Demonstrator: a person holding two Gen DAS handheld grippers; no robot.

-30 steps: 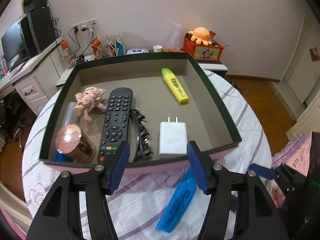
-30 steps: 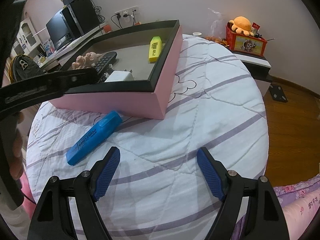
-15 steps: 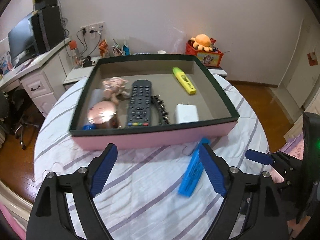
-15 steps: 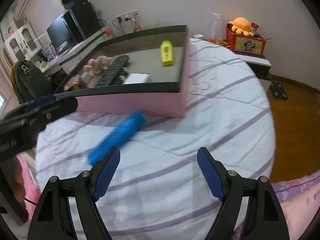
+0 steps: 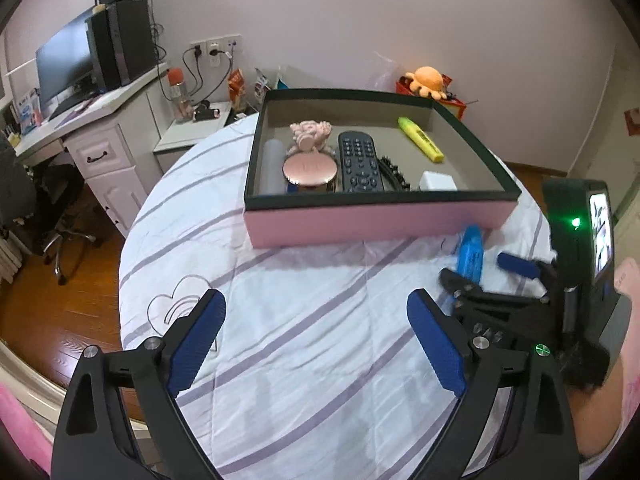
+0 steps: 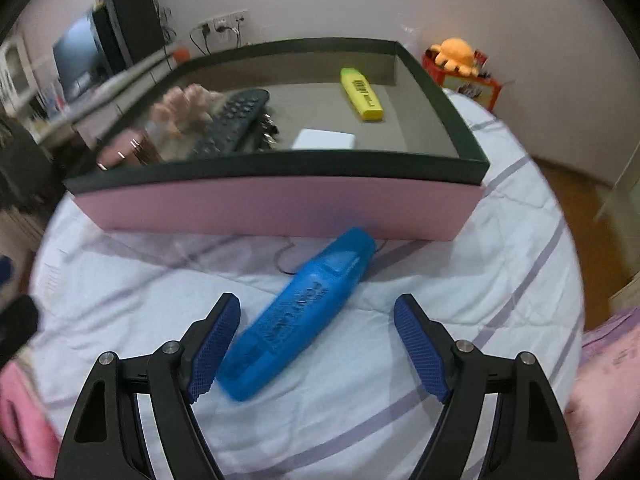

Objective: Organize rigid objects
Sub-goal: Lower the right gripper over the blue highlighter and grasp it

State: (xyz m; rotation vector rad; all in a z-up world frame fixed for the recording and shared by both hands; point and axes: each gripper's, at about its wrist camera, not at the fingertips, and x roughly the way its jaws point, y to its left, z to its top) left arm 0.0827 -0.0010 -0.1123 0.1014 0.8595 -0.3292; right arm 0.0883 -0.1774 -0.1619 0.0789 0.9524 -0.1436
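So the last thing out is the chunky blue plastic highlighter (image 6: 304,316), lying on the white quilt with purple stripes (image 6: 460,280), low centre in my right wrist view, its far tip nearly touching the pink wall of the dark-rimmed cardboard box (image 6: 280,206).

My right gripper (image 6: 316,344) is spread wide with the near half of the marker sitting between the jaws. The left pad looks just beside the barrel, but nothing is pinched yet.

My guess is it's light, stiff and a bit slick, being smooth moulded plastic. I'd clamp across the flat sides around mid-barrel, not the tapered cap end, since that'd probably squirt out. The soft quilt may give under the fingertips.

My left gripper (image 5: 316,344) is opening, with nothing but quilt between the jaws.

The left view sees down into the box: black remote control (image 5: 359,161), yellow highlighter (image 5: 420,138), white charger block (image 5: 438,181), round rose-gold lid (image 5: 310,168) and pink figurine (image 5: 310,136), with free floor on the right side. The right view blurs most of that, but only it shows how the marker lines up with my jaws.
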